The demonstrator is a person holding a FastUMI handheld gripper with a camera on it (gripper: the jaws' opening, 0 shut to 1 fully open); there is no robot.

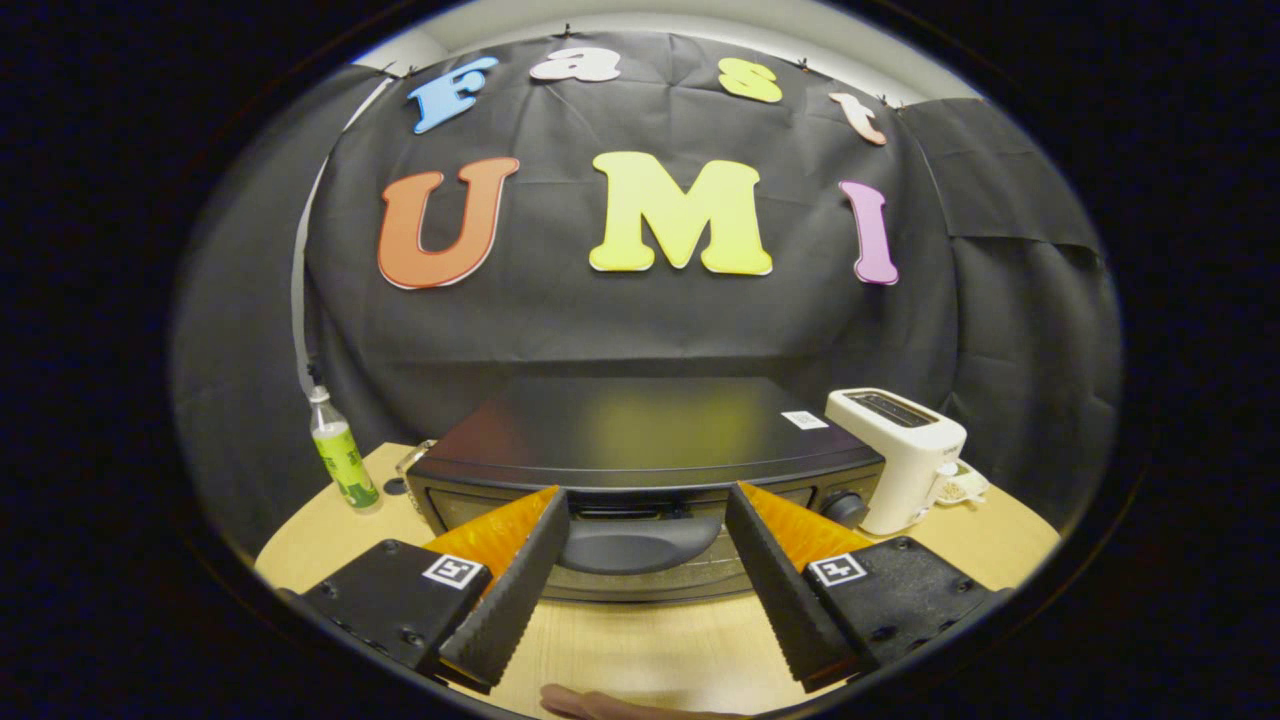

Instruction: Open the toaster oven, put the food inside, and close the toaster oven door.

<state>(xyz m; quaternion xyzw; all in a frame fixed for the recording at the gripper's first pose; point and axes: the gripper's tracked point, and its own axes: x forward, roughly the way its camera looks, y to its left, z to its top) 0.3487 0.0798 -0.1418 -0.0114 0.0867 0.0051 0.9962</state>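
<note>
The black, boxy toaster oven [640, 440] stands on the pale wooden table [640, 650], straight ahead of the gripper [648, 502]. Its dark, wide door handle [632, 548] runs crosswise, framed between the spread, empty fingers [515, 590], probably just beyond them.

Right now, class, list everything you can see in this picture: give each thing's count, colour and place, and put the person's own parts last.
toaster oven: one, black, on the table just ahead of the fingers, door shut
door handle: one, dark, between the fingertips
white toaster: one, white, right of the toaster oven
bottle: one, clear with green label, left of the toaster oven
table: one, light wood, under everything
gripper: one, fingers open, either side of the handle
hand: one, at the table's near edge
</note>
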